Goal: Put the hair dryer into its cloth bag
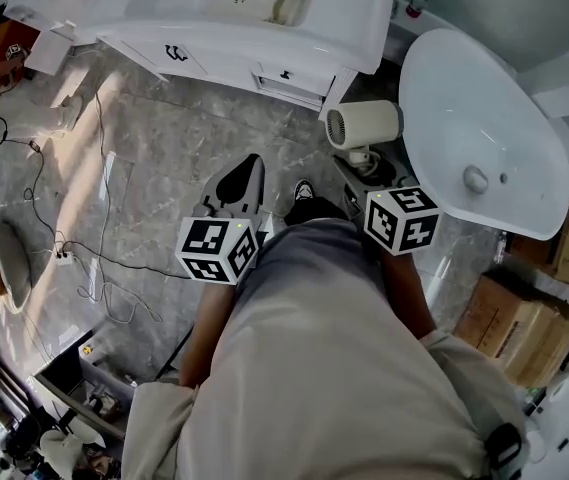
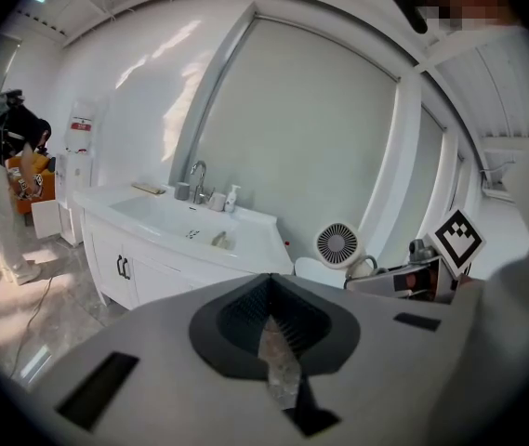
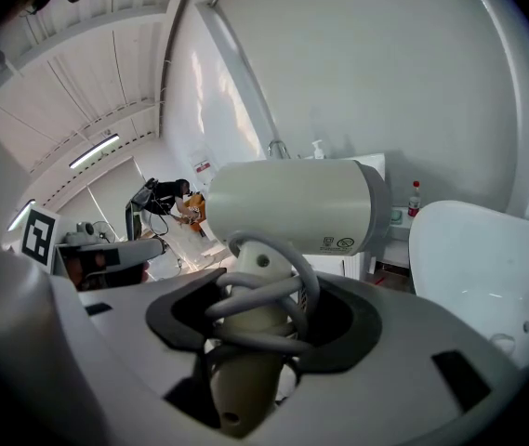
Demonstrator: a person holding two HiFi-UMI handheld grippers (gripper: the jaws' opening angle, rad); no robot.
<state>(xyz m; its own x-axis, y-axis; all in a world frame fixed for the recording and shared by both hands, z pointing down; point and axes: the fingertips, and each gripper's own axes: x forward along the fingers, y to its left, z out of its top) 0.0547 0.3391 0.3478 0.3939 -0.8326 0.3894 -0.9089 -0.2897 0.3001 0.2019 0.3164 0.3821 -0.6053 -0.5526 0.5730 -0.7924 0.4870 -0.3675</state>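
Hair dryer [image 3: 292,207]: cream, cord coiled round its handle, held just beside the white basin [image 1: 484,138] — label print too small to read.
Right tongs [image 3: 255,314]: pinching the handle.
Left tongs [image 2: 273,337]: pressed together, empty.

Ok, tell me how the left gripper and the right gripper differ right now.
The left gripper has its jaws shut together; the right gripper has its jaws apart. The left gripper holds nothing, while the right gripper clamps the handle of the hair dryer. Both are held out side by side over the marble floor.
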